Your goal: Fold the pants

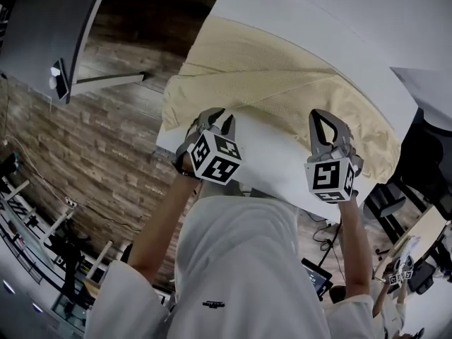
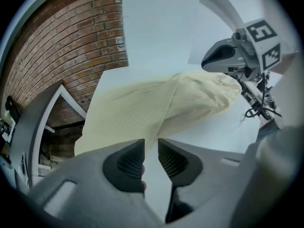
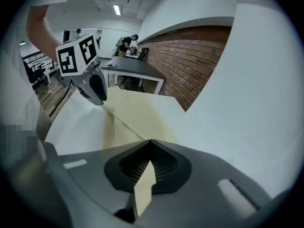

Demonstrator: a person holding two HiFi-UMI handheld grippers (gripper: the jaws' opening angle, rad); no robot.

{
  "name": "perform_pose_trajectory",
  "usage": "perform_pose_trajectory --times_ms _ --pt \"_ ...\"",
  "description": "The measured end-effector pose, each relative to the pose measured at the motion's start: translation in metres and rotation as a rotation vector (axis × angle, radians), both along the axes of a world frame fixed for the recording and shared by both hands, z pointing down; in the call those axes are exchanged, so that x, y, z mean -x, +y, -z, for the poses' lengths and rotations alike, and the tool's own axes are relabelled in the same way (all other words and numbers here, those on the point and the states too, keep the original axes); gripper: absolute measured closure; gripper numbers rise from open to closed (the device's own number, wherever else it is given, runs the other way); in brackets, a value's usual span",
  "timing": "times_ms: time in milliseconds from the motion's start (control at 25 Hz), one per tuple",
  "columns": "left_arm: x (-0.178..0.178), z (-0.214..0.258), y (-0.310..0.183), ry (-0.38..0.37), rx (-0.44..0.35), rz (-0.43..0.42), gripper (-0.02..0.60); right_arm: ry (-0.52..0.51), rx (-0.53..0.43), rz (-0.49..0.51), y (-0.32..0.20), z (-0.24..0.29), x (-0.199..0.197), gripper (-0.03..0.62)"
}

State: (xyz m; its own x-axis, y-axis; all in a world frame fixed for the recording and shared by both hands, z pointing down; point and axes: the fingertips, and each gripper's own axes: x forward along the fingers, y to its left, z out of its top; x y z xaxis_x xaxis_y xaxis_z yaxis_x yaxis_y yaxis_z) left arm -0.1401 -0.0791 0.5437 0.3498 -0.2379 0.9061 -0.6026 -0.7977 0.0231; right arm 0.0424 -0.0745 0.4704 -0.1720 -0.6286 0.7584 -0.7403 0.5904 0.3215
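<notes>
Pants (image 1: 282,76), pale yellow and waffle-textured, lie creased, right gripper's (image 3: 151,148) jaws pinching an edge, left gripper's (image 2: 151,151) narrowly apart.

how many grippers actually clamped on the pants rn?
1. The right gripper is shut on a fold of the pale yellow pants. The left gripper has its jaws apart, with only the white table showing between them.

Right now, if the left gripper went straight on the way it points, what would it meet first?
Probably the pale yellow pants, at their near edge. Depth is unclear, so the white table just before them might come first.
</notes>
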Motion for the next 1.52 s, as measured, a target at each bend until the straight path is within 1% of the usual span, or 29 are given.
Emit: perform_pose_trajectory --times_ms 120,240,280,320,480,600,720,800,880,1040,1160,1400,1520 --pt "0.02 -0.006 0.001 -0.014 0.003 0.037 0.489 0.001 0.009 0.066 -0.011 -0.006 0.024 0.586" --pt "0.035 -0.013 0.002 -0.04 -0.001 0.053 0.488 0.005 0.017 0.109 -0.019 -0.013 0.04 0.586" --pt "0.039 -0.016 0.002 -0.048 0.004 0.055 0.474 0.005 0.023 0.119 -0.022 -0.017 0.044 0.586" --pt "0.044 -0.02 0.002 -0.057 0.006 0.057 0.464 0.004 0.03 0.129 -0.024 -0.021 0.048 0.586" --pt "0.061 -0.034 -0.002 -0.104 0.002 0.062 0.463 -0.003 0.054 0.153 -0.029 -0.033 0.061 0.586" --pt "0.063 -0.039 0.0 -0.095 0.023 0.051 0.469 -0.003 0.062 0.161 -0.029 -0.036 0.067 0.586" --pt "0.06 -0.039 0.003 -0.083 0.049 0.037 0.511 -0.004 0.071 0.162 -0.028 -0.038 0.071 0.586" --pt "0.06 -0.04 0.004 -0.096 0.051 0.022 0.569 -0.003 0.078 0.16 -0.027 -0.039 0.072 0.586" --pt "0.06 -0.038 0.005 -0.106 0.05 0.011 0.569 -0.002 0.082 0.162 -0.025 -0.039 0.073 0.586" --pt "0.064 -0.028 0.004 -0.079 0.058 0.052 0.569 0.005 0.081 0.162 -0.023 -0.04 0.071 0.586" --pt "0.067 -0.012 -0.001 -0.063 0.037 0.081 0.569 0.004 0.08 0.145 -0.024 -0.039 0.066 0.586" --pt "0.066 0.01 -0.016 -0.061 -0.013 0.114 0.569 -0.013 0.079 0.092 -0.026 -0.039 0.056 0.572" --pt "0.065 0.023 -0.028 -0.041 -0.026 0.133 0.569 -0.025 0.077 0.068 -0.025 -0.035 0.055 0.572"
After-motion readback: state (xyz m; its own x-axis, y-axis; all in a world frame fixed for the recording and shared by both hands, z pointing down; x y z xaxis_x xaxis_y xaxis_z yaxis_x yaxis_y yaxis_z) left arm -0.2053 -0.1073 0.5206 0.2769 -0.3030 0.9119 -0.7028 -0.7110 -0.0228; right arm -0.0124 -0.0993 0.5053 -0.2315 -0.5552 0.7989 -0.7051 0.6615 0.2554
